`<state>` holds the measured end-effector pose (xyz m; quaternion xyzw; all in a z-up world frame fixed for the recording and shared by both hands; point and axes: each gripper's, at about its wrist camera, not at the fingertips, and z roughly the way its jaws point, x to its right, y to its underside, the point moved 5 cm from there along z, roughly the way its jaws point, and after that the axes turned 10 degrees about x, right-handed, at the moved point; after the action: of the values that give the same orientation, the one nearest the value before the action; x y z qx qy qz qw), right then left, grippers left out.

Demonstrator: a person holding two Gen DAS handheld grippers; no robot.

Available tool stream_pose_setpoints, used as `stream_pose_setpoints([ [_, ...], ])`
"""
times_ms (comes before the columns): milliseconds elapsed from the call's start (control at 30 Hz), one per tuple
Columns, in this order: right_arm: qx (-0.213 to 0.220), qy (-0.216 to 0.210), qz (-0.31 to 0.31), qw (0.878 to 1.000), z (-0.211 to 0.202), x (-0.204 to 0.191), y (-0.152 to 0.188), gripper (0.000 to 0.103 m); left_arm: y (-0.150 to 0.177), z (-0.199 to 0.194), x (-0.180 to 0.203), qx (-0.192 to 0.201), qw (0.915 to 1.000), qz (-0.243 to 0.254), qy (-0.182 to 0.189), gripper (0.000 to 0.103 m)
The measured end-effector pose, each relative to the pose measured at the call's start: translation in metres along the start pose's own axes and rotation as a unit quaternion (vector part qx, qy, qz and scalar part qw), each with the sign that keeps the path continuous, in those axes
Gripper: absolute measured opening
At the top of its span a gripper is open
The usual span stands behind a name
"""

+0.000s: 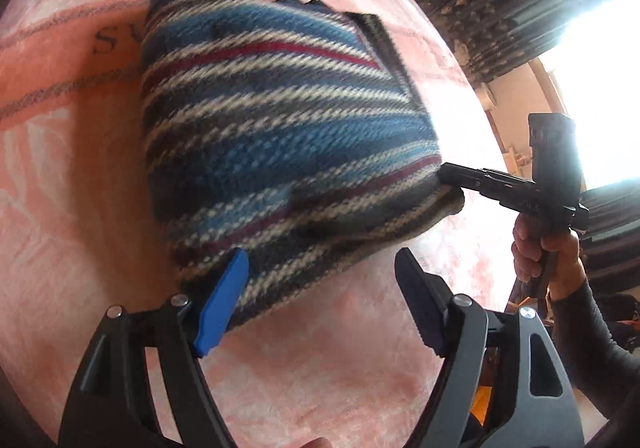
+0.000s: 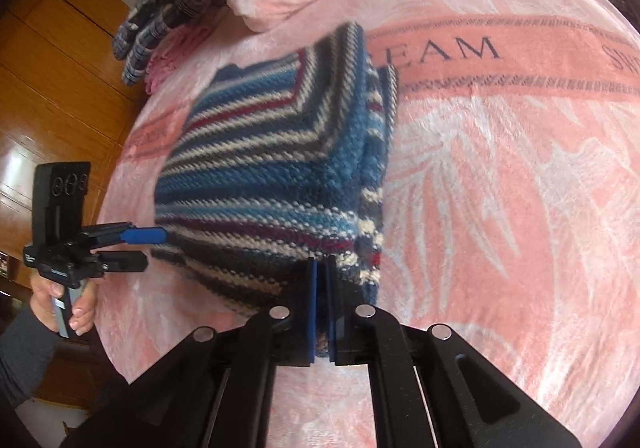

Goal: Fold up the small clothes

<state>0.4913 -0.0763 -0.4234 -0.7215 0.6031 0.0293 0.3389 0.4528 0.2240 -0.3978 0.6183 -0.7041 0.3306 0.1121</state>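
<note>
My left tongs (image 1: 320,288) stand spread wide in the left wrist view, the blue pad touching the near hem of the striped knit garment (image 1: 272,128) and the dark pad apart from it, gripping nothing. The garment lies folded on the pink blanket (image 1: 80,208), its near corner raised off the blanket where my right tongs (image 1: 450,174) pinch it at its right edge. In the right wrist view, my right tongs (image 2: 322,288) are pressed together on that same corner of the knit, and the left tongs (image 2: 146,248) sit open just beside its left edge. A checked cloth (image 2: 160,24) lies beyond the garment near the pillows. I judge the knit soft, thick and limp, light but prone to sag, so I would grip hems and corners through every layer.
</note>
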Motion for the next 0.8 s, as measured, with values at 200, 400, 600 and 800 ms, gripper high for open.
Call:
stream_pose_setpoints([
  [200,0.045,-0.089,0.093,0.991,-0.038,0.017,-0.036,0.089,0.010,-0.060,-0.043,0.114,0.9756,-0.148,0.114,0.092],
  [400,-0.011,-0.177,0.234,0.956,0.003,0.071,-0.075,0.091,0.021,-0.056,-0.107,0.159,0.9364,-0.263,0.169,0.092],
  [600,-0.052,-0.190,0.227,0.954,0.058,0.074,-0.099,0.091,0.024,-0.027,-0.115,0.172,0.9204,-0.273,0.221,0.092],
  [800,-0.081,-0.195,0.190,0.959,0.092,0.054,-0.115,0.097,0.015,-0.005,-0.093,0.154,0.9241,-0.242,0.253,0.092],
])
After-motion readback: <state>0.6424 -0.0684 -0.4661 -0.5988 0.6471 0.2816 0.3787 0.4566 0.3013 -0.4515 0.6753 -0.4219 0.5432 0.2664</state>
